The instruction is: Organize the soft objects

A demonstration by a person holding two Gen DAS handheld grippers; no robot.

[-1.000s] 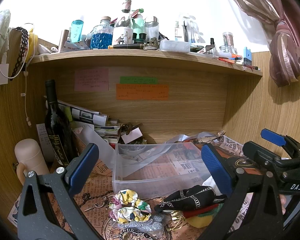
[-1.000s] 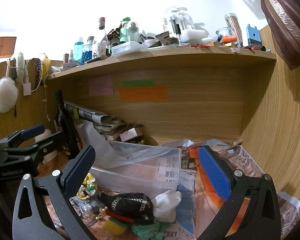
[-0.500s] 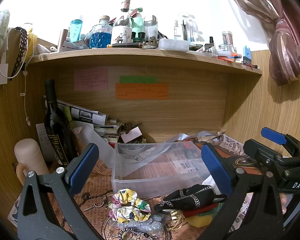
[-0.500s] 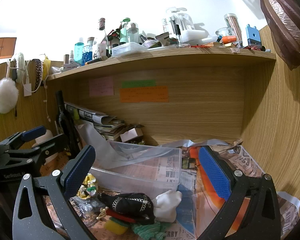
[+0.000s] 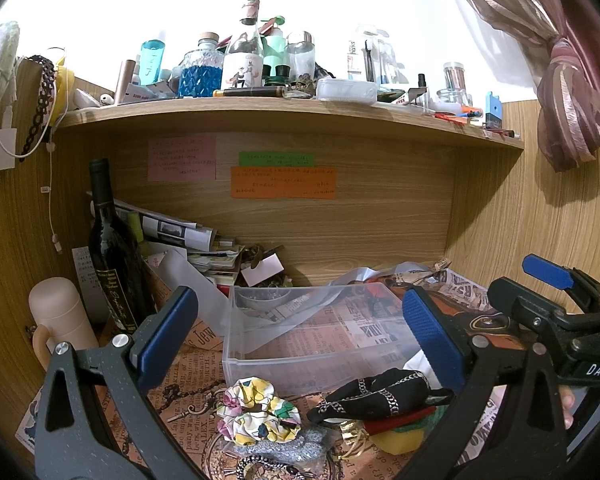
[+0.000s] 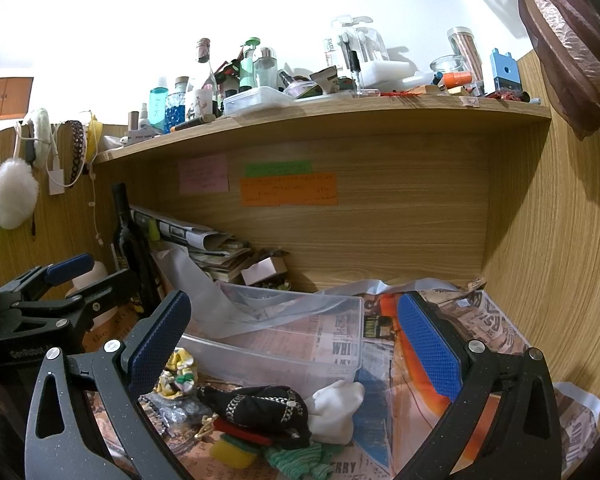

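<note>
1. Left wrist view: the left tongs (image 5: 300,336) stand wide apart and hold nothing, hanging above the paper-covered surface (image 5: 188,376) in front of the clear plastic box (image 5: 312,344).
2. Same view: the soft things lie in a heap just in front of the box's near wall. The flowered scrunchie (image 5: 258,410) sits at the box's front left corner. The black pouch with a chain print (image 5: 380,394) lies off the front right corner, on top of red, green and yellow pieces.
3. Same view: the scrunchie lies below and slightly left of the midline between the two blue pads; the pouch lies toward the right-hand pad, its long axis running roughly left to right along the box's front wall.
4. Right wrist view: the right tongs (image 6: 296,344) are also spread wide and empty. The box is ahead and to the left.
5. Same view: the pouch (image 6: 260,408) lies before the box's near wall, low and a little left of centre between the pads, touching a white cloth (image 6: 334,408) at the box's corner.
6. Judgement: the pouch seems nearer the right tongs and the scrunchie nearer the left; either would be dropped forward into the box.
</note>
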